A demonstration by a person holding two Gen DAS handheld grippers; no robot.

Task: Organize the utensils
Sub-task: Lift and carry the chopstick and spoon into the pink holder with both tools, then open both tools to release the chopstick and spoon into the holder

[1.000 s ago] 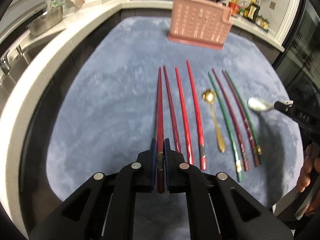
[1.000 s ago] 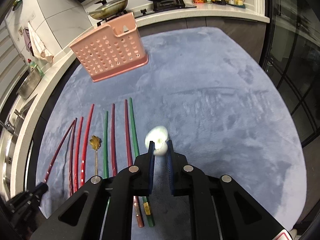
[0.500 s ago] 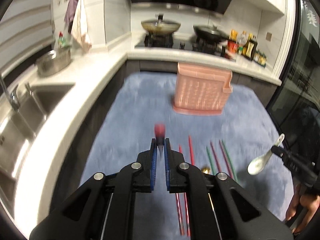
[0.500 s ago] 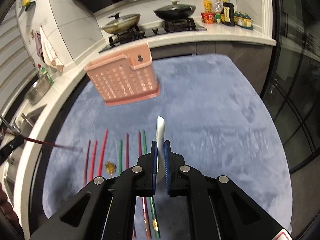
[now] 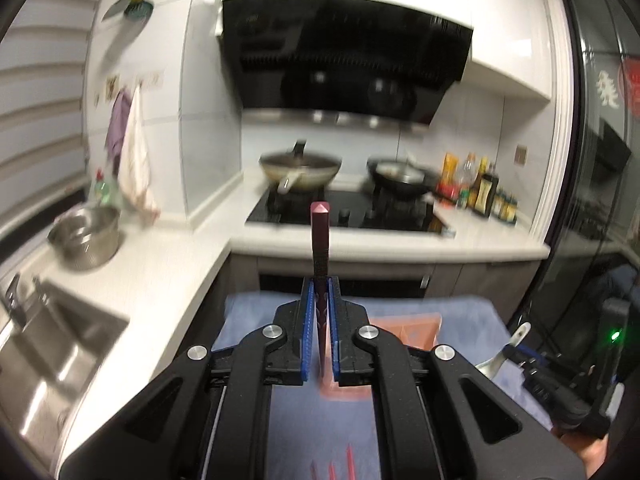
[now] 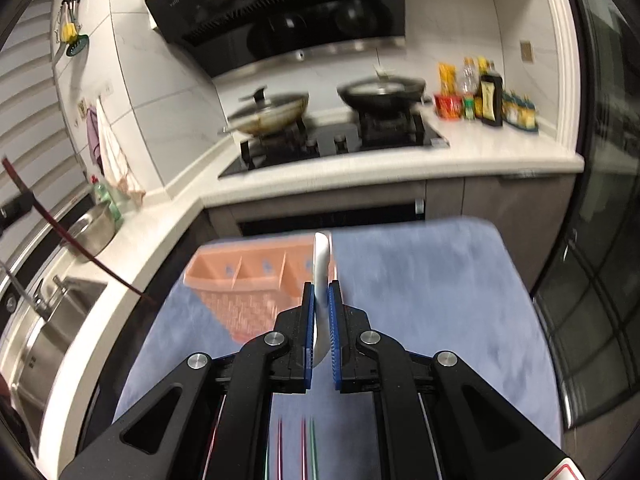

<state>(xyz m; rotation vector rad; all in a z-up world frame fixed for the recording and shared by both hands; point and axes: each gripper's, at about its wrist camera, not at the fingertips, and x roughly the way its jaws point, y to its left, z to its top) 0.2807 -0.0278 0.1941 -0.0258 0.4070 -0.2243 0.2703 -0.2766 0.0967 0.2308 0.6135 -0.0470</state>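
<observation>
The left gripper (image 5: 319,320) is clamped on a red chopstick (image 5: 320,240), gripped near its thick end so that the butt stands up past the fingertips and the long tapered part hangs below; in the right wrist view that chopstick (image 6: 76,240) slants down and toward the rack. The right gripper (image 6: 320,320) is clamped on the handle of a white spoon (image 6: 322,268), handle end upward; the left wrist view shows the spoon (image 5: 504,350) with its bowl hanging below the handle. Both grips appear chosen so that each utensil can go into a slot working end first. The pink rack (image 6: 248,276) stands on the blue mat (image 6: 420,280) with its divided compartments open upward, just ahead of and below both grippers, which are raised above the mat. The rack's compartments look empty where visible. Remaining chopsticks (image 6: 296,452) lie on the mat below the grippers. Judged step: carry to the rack, insertion not yet begun. Motion blur limits detail.
</observation>
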